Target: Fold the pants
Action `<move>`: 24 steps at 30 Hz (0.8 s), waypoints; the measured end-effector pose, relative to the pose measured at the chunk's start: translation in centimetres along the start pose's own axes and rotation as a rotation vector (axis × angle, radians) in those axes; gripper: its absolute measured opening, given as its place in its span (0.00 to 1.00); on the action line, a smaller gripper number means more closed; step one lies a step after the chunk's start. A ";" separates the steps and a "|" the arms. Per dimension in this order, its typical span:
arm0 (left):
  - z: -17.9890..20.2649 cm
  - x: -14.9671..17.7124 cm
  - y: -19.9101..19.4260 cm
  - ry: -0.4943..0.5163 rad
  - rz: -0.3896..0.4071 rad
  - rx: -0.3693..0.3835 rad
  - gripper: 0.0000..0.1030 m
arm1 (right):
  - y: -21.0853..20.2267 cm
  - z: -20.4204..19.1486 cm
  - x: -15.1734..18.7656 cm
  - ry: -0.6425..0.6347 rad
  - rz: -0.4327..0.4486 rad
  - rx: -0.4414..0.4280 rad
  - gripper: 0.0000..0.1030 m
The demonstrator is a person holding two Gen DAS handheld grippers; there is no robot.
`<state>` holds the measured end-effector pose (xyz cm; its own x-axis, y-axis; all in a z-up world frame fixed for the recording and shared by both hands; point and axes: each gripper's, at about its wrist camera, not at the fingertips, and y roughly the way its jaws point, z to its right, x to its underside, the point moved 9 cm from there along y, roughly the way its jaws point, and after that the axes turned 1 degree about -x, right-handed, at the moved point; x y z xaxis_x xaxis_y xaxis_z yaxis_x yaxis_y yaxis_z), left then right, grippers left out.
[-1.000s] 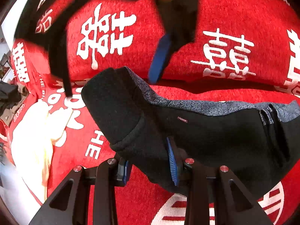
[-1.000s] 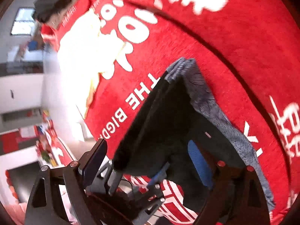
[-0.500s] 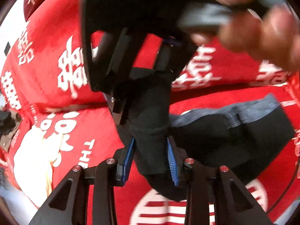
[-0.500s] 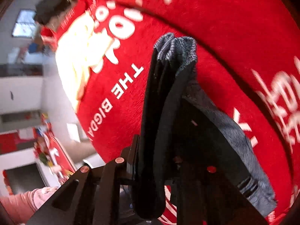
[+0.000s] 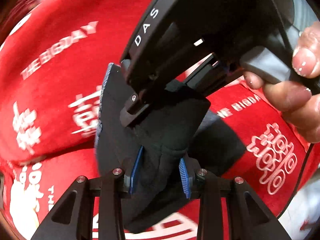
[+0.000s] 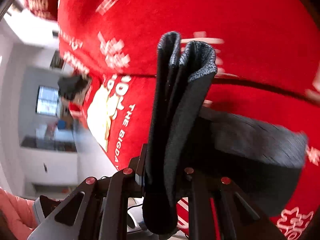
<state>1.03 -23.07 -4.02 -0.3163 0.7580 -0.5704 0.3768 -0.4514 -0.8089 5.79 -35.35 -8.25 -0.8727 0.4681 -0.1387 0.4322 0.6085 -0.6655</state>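
- clamping the black pants (image 5: 160, 132), the left gripper (image 5: 160, 172) and right gripper (image 6: 166, 178) each pinch fabric.
- pants hang above the red blanket (image 5: 56, 64), probably for folding over.

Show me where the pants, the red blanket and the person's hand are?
pants (image 6: 172, 120): right wrist view, bunched folded edge.
red blanket (image 5: 60, 92): left wrist view, bare printed patch.
hand (image 5: 296, 92): left wrist view, fingers on the handle.

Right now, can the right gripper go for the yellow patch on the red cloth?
Probably not as things stand: the right gripper is shut on a bunched fold of the dark pants, which hang between it and the yellow patch on the red cloth. It must release them first.
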 end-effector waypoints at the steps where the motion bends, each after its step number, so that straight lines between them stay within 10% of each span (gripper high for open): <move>1: 1.3 -0.1 0.5 0.021 -0.010 0.008 0.34 | -0.9 1.2 0.5 0.024 0.013 -0.002 0.19; 12: 12.7 2.2 6.8 0.199 -0.154 0.047 0.34 | -2.4 15.3 5.7 0.215 0.030 0.018 0.21; 24: 9.1 3.3 4.2 0.106 -0.201 0.079 0.49 | -0.9 17.8 7.3 0.260 0.048 0.011 0.31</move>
<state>-6.32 -26.72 -10.55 -0.2835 0.8797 -0.3818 0.2447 -0.3186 -0.9158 -5.03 -43.83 -21.74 -0.7629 0.6462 0.0217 0.4682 0.5752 -0.6708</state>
